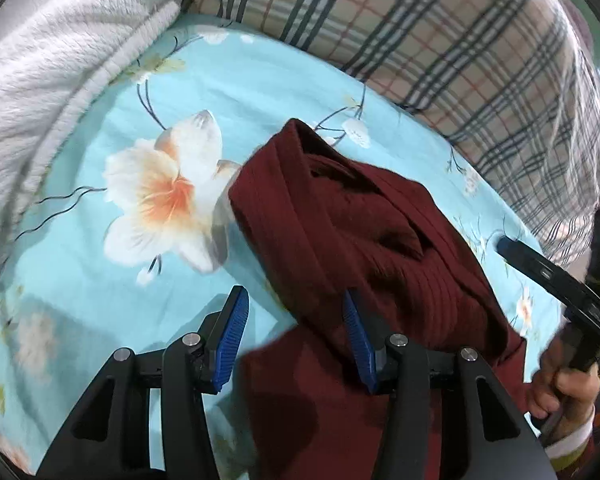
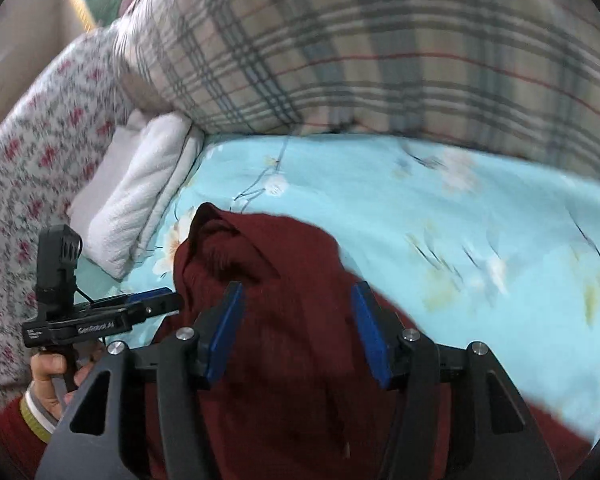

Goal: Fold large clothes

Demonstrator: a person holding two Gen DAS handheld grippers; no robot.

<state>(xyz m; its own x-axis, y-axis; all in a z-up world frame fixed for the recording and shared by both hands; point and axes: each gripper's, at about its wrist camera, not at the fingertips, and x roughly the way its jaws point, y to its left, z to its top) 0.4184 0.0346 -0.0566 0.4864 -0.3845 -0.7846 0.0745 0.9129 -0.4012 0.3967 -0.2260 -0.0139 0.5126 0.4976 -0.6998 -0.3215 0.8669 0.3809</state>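
A dark red ribbed knit garment (image 1: 340, 232) lies bunched in a heap on the light blue flowered bedsheet (image 1: 100, 288). In the left wrist view my left gripper (image 1: 293, 294) stands open over the garment's left edge, its blue pads apart and pressing on nothing. My right gripper (image 2: 298, 286) is open too, hovering over the same red garment (image 2: 284, 320) with cloth below the gap. Each view also shows the other tool held by a hand: the right gripper (image 1: 540, 264) at the far right, the left gripper (image 2: 100, 312) at the left edge.
A white fleece blanket (image 1: 60, 60) is piled at the left of the bed. A big plaid quilt (image 1: 440, 40) runs along the back. A red-and-grey patterned cover (image 2: 28, 184) rises at the left of the right wrist view. Bare sheet (image 2: 460, 240) spreads right of the garment.
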